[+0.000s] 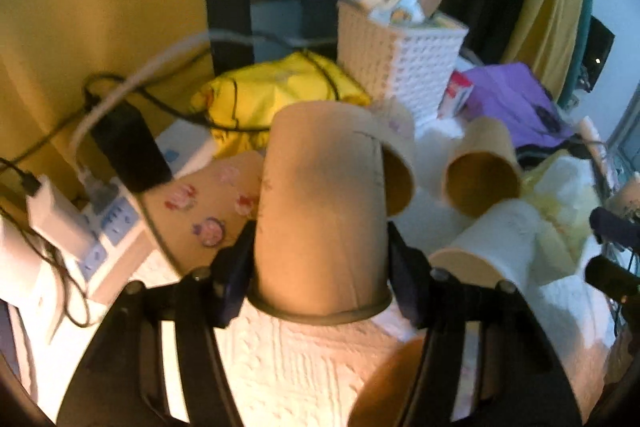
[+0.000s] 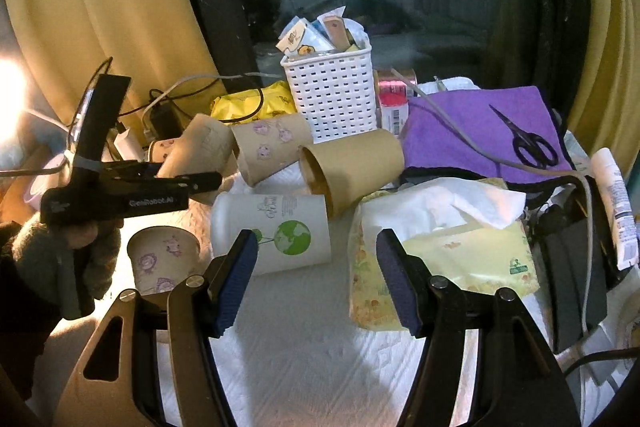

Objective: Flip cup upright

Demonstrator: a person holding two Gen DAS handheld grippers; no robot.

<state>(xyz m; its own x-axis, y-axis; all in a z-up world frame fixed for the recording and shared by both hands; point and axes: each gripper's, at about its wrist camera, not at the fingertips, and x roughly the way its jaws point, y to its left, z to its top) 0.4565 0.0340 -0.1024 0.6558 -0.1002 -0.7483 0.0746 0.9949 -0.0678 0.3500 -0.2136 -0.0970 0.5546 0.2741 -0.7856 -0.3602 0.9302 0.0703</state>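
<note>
My left gripper (image 1: 320, 247) is shut on a plain brown paper cup (image 1: 324, 203), held with its rim toward the camera and its base pointing away; the same gripper (image 2: 200, 171) and cup (image 2: 196, 147) show at the left of the right wrist view, lifted above the table. My right gripper (image 2: 314, 263) is open and empty above the white cloth. Ahead of it a white cup with a green globe (image 2: 276, 231) lies on its side. A brown cup (image 2: 352, 167) and a printed cup (image 2: 268, 147) lie on their sides behind it. One printed cup (image 2: 162, 255) stands upright at left.
A white basket (image 2: 332, 95) of packets stands at the back. A purple cloth (image 2: 480, 127) with scissors (image 2: 528, 143) lies right. A tissue pack (image 2: 440, 239) sits right of my right gripper. A power strip and cables (image 1: 100, 223) lie at the left, a yellow bag (image 1: 272, 95) behind.
</note>
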